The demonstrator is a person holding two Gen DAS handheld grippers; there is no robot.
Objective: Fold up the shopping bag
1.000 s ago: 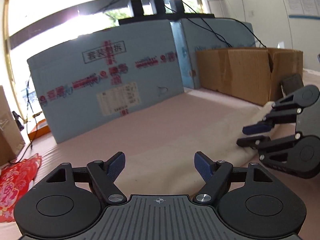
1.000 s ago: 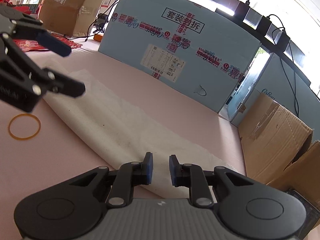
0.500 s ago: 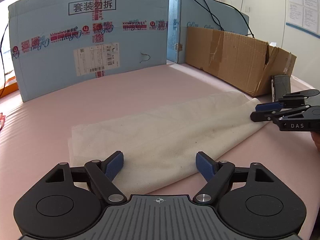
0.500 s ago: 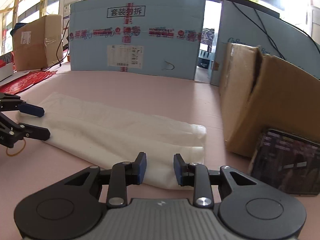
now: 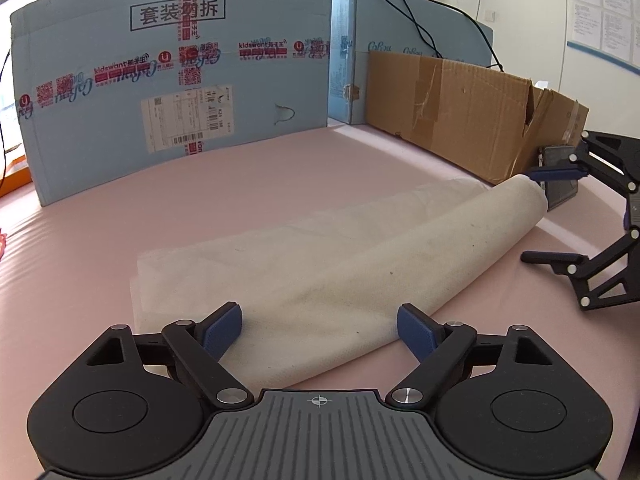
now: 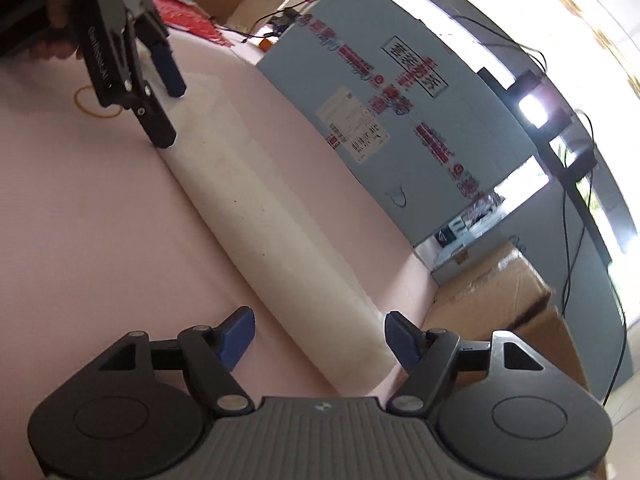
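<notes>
Both opening jaws straddle opposite ends of the folded shopping bag point(image 5: 344, 264) without pressing it.

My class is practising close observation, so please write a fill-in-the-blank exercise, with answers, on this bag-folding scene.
1. The off-white cloth shopping bag lies on a padded surface coloured ____.
2. Behind the bag's far end stands a torn cardboard box coloured ____.
3. The thin yellow ring on the surface beside the left gripper is a rubber ____.
4. The finger pads of the right gripper are coloured ____.

Answers: pink; brown; band; blue
</notes>
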